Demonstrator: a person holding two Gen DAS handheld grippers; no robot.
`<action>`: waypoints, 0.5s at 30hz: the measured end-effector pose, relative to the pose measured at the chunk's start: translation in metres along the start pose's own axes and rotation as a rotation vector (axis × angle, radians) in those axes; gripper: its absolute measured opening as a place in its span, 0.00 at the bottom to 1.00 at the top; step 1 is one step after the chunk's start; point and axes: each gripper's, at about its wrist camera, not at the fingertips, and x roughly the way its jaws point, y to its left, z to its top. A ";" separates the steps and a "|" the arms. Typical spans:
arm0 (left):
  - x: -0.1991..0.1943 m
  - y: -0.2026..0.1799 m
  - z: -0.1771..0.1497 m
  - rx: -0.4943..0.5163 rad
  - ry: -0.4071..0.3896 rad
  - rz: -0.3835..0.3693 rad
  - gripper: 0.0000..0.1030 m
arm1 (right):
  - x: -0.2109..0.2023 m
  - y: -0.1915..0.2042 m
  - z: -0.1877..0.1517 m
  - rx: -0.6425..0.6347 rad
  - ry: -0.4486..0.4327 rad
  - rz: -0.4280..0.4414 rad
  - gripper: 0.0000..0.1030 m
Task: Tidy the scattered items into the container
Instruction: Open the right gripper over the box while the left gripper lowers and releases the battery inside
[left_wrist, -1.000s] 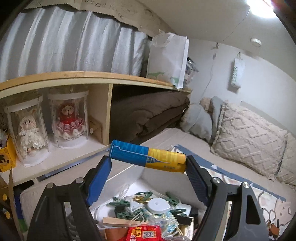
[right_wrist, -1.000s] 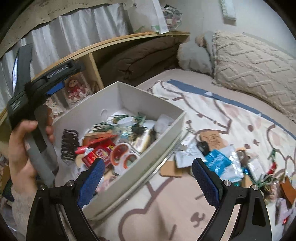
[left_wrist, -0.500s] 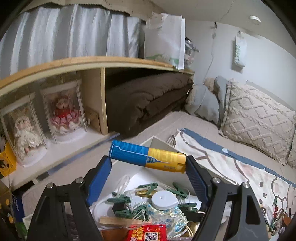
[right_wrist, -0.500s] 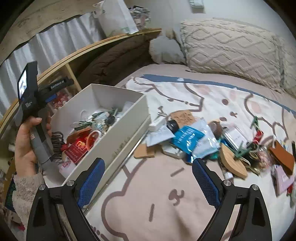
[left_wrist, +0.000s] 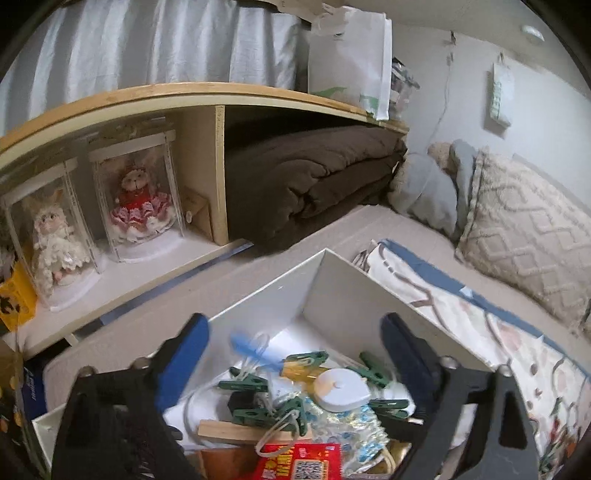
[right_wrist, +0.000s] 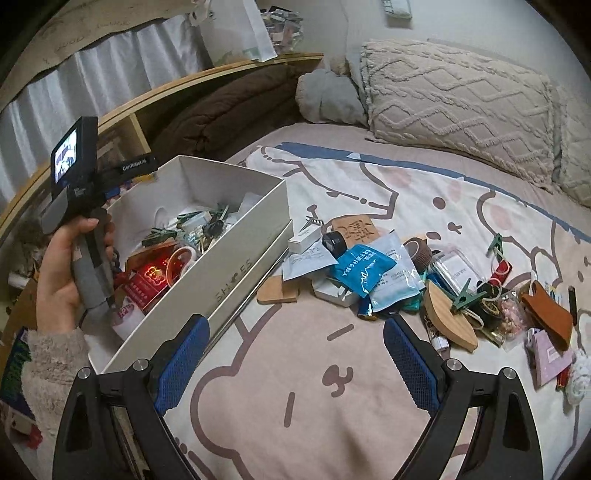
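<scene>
The white shoebox (left_wrist: 343, 291) (right_wrist: 236, 266) holds green clothes pegs (left_wrist: 306, 360), a white round case (left_wrist: 341, 386) and a red packet (left_wrist: 295, 463). My left gripper (left_wrist: 295, 354) is open just above the box; a blurred blue and yellow tube (left_wrist: 258, 352) lies or falls between its fingers, free of them. My right gripper (right_wrist: 295, 354) is open and empty above the bedsheet, right of the box. Scattered items lie ahead of it: a blue packet (right_wrist: 362, 271), a white small box (right_wrist: 308, 236), a wooden piece (right_wrist: 448, 317) and a brown leather pouch (right_wrist: 546, 314).
A wooden shelf (left_wrist: 155, 96) with two dolls in clear cases (left_wrist: 138, 195) and a folded brown blanket (left_wrist: 310, 184) stands behind the box. Pillows (right_wrist: 454, 110) lie at the head of the bed. The left hand holding its gripper (right_wrist: 74, 258) is over the box's near end.
My left gripper has opened and let go of the blue and yellow tube, which has dropped towards the box. My right gripper has drawn back slightly from the scattered items.
</scene>
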 end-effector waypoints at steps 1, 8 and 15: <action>-0.001 0.001 0.000 -0.009 0.000 -0.013 0.94 | 0.000 0.001 0.000 -0.004 0.001 0.001 0.92; -0.005 0.001 0.001 -0.017 -0.005 -0.053 0.94 | 0.000 0.002 0.000 -0.009 0.000 0.006 0.92; -0.010 0.003 0.002 -0.035 -0.010 -0.075 0.94 | -0.003 0.003 0.001 -0.008 -0.010 0.016 0.92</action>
